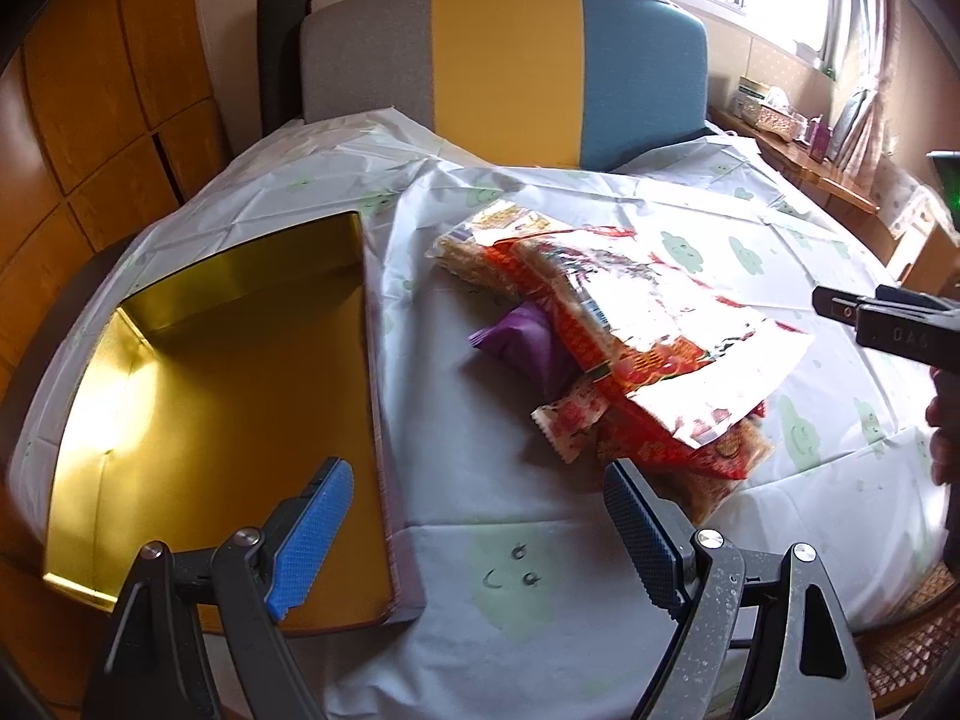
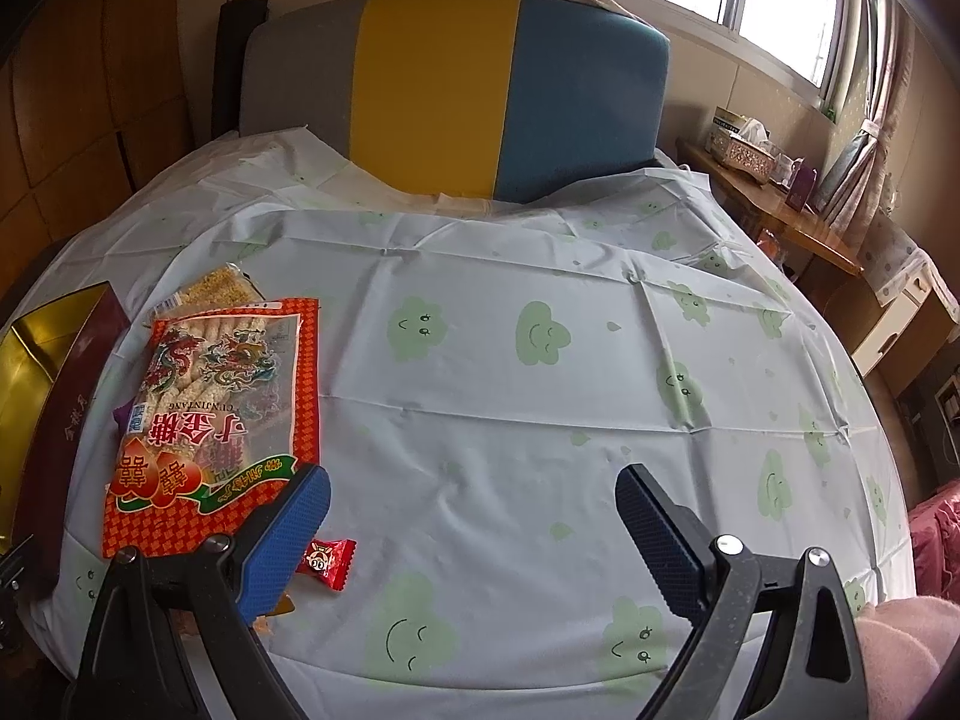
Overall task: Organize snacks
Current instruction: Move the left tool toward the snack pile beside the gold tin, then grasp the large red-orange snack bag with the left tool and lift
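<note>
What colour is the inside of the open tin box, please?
Shiny gold; the box shows best in the left wrist view.

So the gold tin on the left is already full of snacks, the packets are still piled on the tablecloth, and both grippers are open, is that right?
Not quite. The gold tin is empty; the left wrist view shows only its bare shiny bottom. The rest holds: the snack packets lie piled on the tablecloth beside the tin, and the left gripper and right gripper both have their fingers spread with nothing between them.
</note>
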